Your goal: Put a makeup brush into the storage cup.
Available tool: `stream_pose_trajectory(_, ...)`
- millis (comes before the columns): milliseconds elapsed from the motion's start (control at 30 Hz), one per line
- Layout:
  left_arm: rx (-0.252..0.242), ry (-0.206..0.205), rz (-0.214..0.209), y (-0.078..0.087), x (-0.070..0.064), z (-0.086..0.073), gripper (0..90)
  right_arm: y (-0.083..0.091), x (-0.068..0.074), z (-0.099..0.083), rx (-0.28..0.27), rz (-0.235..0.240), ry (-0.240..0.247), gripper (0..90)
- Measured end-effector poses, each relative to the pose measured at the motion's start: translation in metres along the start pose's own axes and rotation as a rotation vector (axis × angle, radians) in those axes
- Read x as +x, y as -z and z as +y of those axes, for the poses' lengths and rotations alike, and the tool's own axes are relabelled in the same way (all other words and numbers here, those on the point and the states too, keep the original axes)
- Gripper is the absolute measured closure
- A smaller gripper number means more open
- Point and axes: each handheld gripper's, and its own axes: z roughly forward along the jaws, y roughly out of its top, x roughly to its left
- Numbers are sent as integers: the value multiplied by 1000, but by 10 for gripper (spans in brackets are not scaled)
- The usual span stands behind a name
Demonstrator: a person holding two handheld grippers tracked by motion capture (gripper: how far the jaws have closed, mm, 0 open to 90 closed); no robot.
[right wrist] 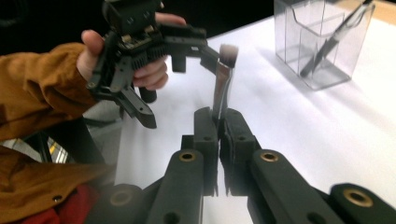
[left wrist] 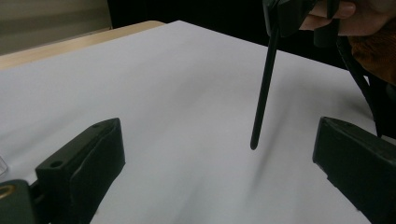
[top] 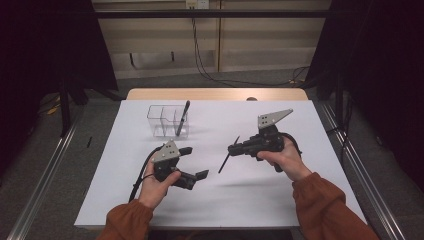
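A thin black brush (top: 227,157) hangs tilted above the white table (top: 280,195), with my right gripper (top: 233,149) shut on it near its upper end. In the right gripper view the jaws (right wrist: 218,116) pinch the brush (right wrist: 223,79) just below its silver ferrule, and the bristle tip points up. My left gripper (top: 196,162) is open and holds nothing, a short way left of the brush. Between its wide jaws (left wrist: 219,140) the brush's black handle (left wrist: 264,88) hangs with its end just above the table. A clear organizer (top: 167,121) holds a dark pen (top: 183,117).
The organizer (right wrist: 322,46) with its leaning pen (right wrist: 331,39) stands at the table's back left. Behind the white surface runs a wooden edge (top: 215,94). Dark curtains and metal rails flank both sides. Cables trail from each gripper.
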Motion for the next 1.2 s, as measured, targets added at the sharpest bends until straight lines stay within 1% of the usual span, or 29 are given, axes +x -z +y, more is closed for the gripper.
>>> stream_pose_trajectory(67,-2,-2,0,-1,-1,0,23,-1,-1,2,29,-3,-1,865)
stream_pose_trajectory(167,-1,-5,-8,-3,-2,2,23,-3,-1,7,88,-3,0,865)
stream_pose_trajectory(267,-10,-16,-9,-7,-4,3,23,-5,-1,11,125,-3,-1,865)
stream_pose_trajectory(333,-8,-16,-13,-9,-4,4,21,-7,-2,13,148,-8,-1,865)
stream_pose_trajectory(433,-5,-21,-8,-12,-5,6,21,-10,-3,17,199,-13,0,865)
stream_pose_trajectory(500,-3,-18,-13,-14,-5,8,21,-13,-3,20,223,-11,-1,865)
stream_pose_trajectory(533,4,-19,-14,-15,-5,9,22,-13,-3,21,231,-13,5,865)
stream_pose_trajectory(600,8,-23,-22,-16,-5,10,24,-15,-3,24,257,-13,0,865)
stream_pose_trajectory(633,8,-27,-15,-17,-6,11,25,-15,-3,24,266,-20,4,865)
stream_pose_trajectory(667,4,-29,-17,-18,-7,12,27,-16,-3,25,280,-24,3,865)
stream_pose_trajectory(700,5,-29,-16,-18,-8,13,27,-17,-3,26,295,-41,12,865)
stream_pose_trajectory(733,6,-34,-22,-20,-9,13,27,-17,-3,27,301,-50,14,865)
stream_pose_trajectory(767,13,-35,-24,-22,-10,14,27,-18,-4,27,295,-38,9,865)
stream_pose_trajectory(900,21,-40,-31,-28,-10,15,30,-19,-4,28,298,-31,10,865)
stream_pose_trajectory(933,19,-46,-31,-31,-10,15,33,-20,-5,28,302,-33,10,865)
stream_pose_trajectory(1000,35,-74,-16,-36,-10,14,39,-20,-6,27,302,-33,7,865)
stream_pose_trajectory(1033,35,-72,-18,-38,-10,13,46,-19,-6,27,299,-32,6,865)
stream_pose_trajectory(1067,34,-62,-34,-41,-10,13,46,-19,-6,27,294,-32,7,865)
stream_pose_trajectory(1100,42,-59,-40,-43,-9,13,47,-19,-6,27,291,-33,7,865)
stream_pose_trajectory(1133,39,-55,-48,-46,-9,13,47,-19,-7,27,290,-34,7,865)
stream_pose_trajectory(1200,34,-54,-48,-49,-10,14,49,-19,-7,26,285,-31,3,865)
